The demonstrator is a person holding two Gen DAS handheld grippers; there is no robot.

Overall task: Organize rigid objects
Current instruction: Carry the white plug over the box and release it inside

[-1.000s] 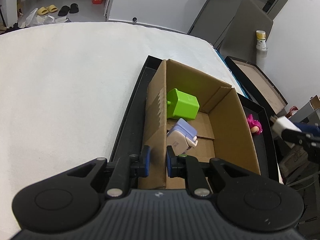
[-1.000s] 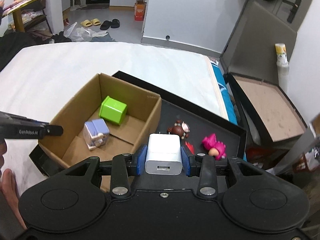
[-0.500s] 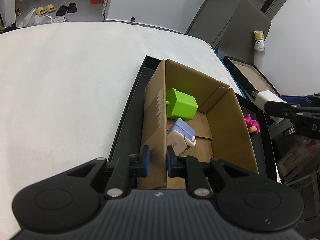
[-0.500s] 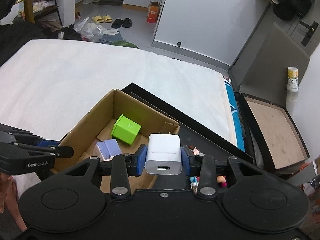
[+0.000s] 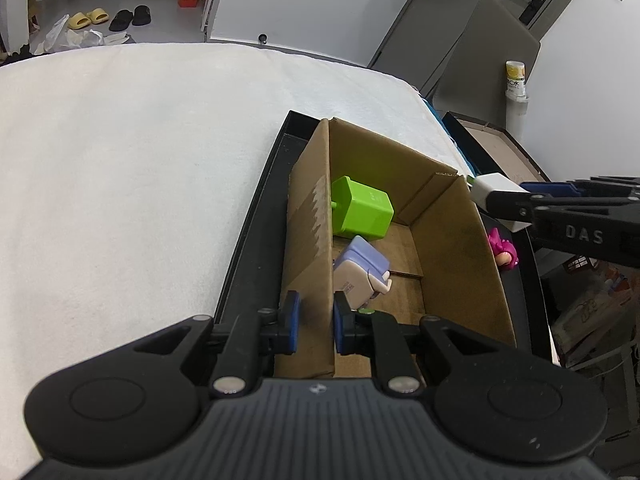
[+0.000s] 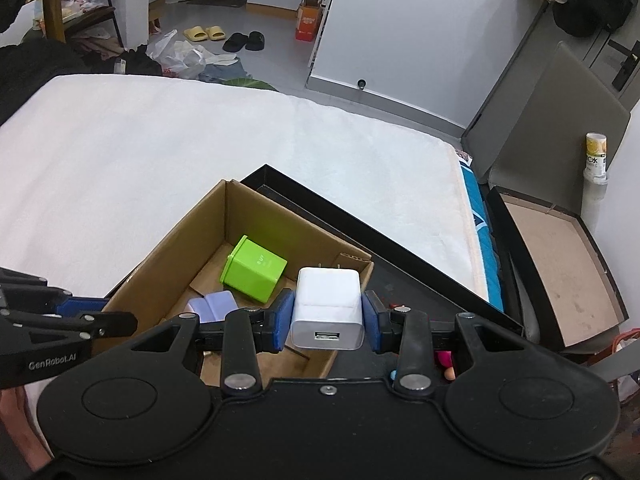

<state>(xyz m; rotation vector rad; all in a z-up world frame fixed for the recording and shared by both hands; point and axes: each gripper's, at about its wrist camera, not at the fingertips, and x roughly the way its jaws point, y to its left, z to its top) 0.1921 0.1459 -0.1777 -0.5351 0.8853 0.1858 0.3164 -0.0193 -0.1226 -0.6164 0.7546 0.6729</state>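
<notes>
white charger [image 6: 327, 307] sits clamped in the right claw [image 6: 327, 320] over the near right corner of the cardboard box [image 6: 160, 264], which holds a green charger [image 6: 254, 269] and a lilac charger [image 5: 362, 276], while the left claw [image 5: 314, 322] pinches the box's left wall.

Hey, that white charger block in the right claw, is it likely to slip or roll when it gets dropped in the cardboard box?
The white charger looks rigid with flat sides, so the right claw probably holds it firmly. Its boxy shape shouldn't roll; it would likely settle flat in the cardboard box. The smooth plastic might slide a little, and the prongs could make it tip.
</notes>
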